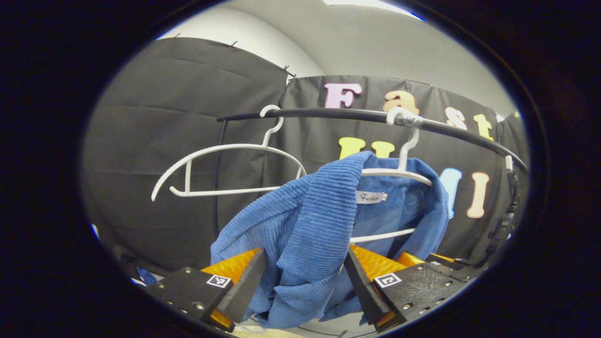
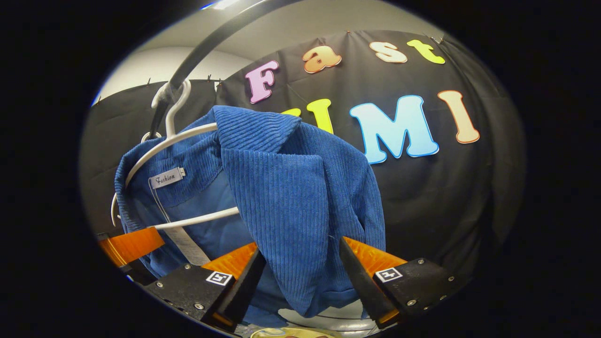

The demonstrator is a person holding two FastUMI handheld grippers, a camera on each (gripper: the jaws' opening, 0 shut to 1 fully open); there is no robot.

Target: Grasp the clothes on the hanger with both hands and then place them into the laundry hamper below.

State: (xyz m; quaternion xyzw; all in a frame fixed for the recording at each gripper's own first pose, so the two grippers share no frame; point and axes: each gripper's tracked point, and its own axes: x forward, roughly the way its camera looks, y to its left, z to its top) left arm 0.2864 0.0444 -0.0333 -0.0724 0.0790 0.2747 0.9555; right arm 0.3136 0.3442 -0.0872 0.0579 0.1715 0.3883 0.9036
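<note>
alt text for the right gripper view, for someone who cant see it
The right tongs stand open around the front panel of a blue corduroy jacket, which hangs on a white hanger hooked over a dark rail. The fingers look just apart from the cloth, not yet pressing on it.

Even overhead light, sharp focus, strong fisheye bending at edges, soft shadows, no glare

The ribbed corduroy jacket [image 2: 291,197] is deep blue (its neck label [image 2: 167,178] is white), the plastic hangers [image 1: 220,169] are white, the rail [image 1: 328,114] is black.
</note>
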